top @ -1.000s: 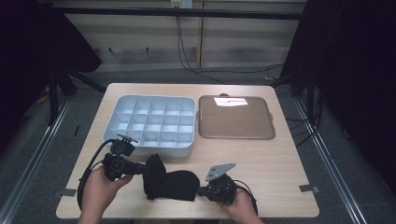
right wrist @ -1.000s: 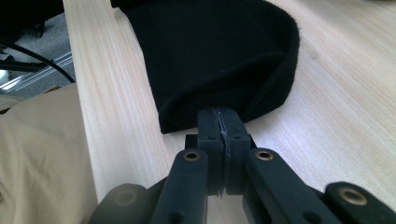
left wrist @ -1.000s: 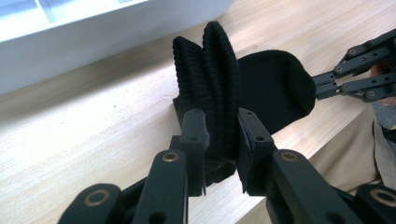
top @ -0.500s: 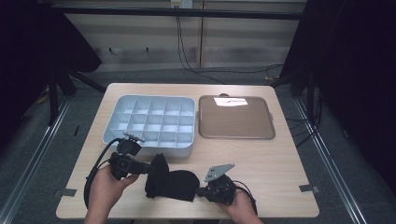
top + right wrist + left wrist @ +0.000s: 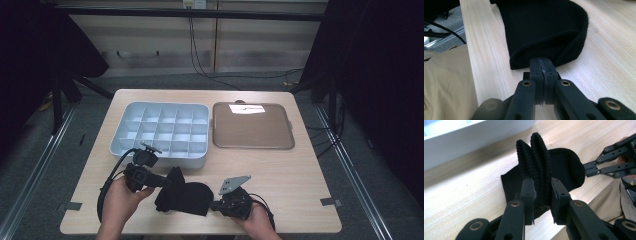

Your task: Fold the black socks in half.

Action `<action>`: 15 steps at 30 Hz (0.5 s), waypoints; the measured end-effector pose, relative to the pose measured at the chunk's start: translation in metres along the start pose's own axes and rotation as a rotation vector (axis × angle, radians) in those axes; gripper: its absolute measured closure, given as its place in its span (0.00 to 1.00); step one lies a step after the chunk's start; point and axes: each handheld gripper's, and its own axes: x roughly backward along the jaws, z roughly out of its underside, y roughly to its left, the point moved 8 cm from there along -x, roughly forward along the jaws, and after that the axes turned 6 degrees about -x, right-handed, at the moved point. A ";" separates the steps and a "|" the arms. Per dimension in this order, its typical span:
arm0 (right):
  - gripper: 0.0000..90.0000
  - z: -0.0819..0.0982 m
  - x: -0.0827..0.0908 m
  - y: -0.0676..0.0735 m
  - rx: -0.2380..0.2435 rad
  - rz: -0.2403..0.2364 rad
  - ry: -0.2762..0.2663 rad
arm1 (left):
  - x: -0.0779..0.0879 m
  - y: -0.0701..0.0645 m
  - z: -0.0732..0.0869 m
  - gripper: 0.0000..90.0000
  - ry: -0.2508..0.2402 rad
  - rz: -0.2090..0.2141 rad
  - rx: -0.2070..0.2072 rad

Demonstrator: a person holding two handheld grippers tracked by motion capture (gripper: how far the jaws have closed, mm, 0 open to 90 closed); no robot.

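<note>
Near the front-left of the wooden bench [image 5: 300, 170], left gripper [image 5: 167, 181] held in the left hand [image 5: 120, 200], jaws clamped on the ribbed cuff of a black sock [image 5: 185, 197] — folded cuff bunched upright between the two pads, seen plainly in the left gripper view [image 5: 541, 192]. Sock [image 5: 559, 167] lying flat on the bench apart from that raised cuff, close to the front edge, between the two grippers. Just behind the left gripper, a pale blue compartment tray [image 5: 161, 131] with its grid of cells, well apart from the sock's toe end. Further right, a brown flat tray [image 5: 251, 127] with a white slip [image 5: 246, 108] of paper near its far rim.

At the sock's right end, right gripper [image 5: 214, 204] held in the right hand [image 5: 260, 222], grey three-cornered plate on top. Jaws pressed fully together on the rounded edge of the sock [image 5: 544, 30] — pads meeting with only thin fabric pinched between, in the right gripper view [image 5: 541, 66]. Beige-clad lap visible below the bench edge there.
</note>
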 end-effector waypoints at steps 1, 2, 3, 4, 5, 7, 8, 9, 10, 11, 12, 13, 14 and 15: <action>0.98 0.000 0.000 0.000 0.001 0.001 0.001 | 0.000 0.000 0.000 0.83 -0.001 0.000 0.002; 0.98 0.000 0.000 0.000 -0.001 0.000 0.003 | -0.001 0.000 0.000 0.83 0.000 0.000 0.004; 0.98 0.000 0.000 0.000 -0.001 0.000 0.003 | -0.001 0.000 0.000 0.83 0.000 0.000 0.004; 0.98 0.000 0.000 0.000 -0.001 -0.001 0.003 | -0.001 0.000 0.000 0.83 0.007 0.003 -0.006; 0.98 0.000 0.000 0.001 -0.001 -0.001 0.003 | -0.001 -0.001 -0.001 0.83 -0.003 0.000 0.001; 0.98 0.000 0.000 0.001 -0.001 -0.001 0.002 | -0.001 -0.002 -0.001 0.84 -0.003 0.000 -0.002; 0.98 0.000 0.000 0.001 -0.001 -0.001 0.002 | 0.000 -0.002 -0.001 0.84 -0.002 0.001 -0.005; 0.98 0.000 0.000 0.001 -0.003 -0.001 0.001 | 0.000 -0.003 -0.001 0.84 -0.004 0.003 -0.006; 0.98 0.000 0.000 0.001 -0.002 -0.002 0.002 | 0.000 -0.003 -0.001 0.84 -0.001 0.002 -0.011; 0.98 0.000 0.000 0.001 -0.002 -0.002 0.002 | -0.001 -0.004 -0.002 0.84 -0.007 0.000 -0.007; 0.98 0.000 0.000 0.001 -0.002 -0.002 0.001 | -0.001 -0.005 -0.002 0.84 -0.004 0.004 -0.002; 0.98 0.000 0.000 0.001 -0.003 -0.002 0.001 | -0.002 -0.006 -0.002 0.84 -0.001 0.003 -0.006; 0.98 0.000 0.000 0.001 -0.002 -0.002 0.003 | -0.003 -0.008 -0.002 0.84 -0.001 0.009 -0.011; 0.98 0.000 0.000 0.001 -0.002 -0.002 0.003 | -0.004 -0.009 -0.002 0.84 0.000 0.012 -0.011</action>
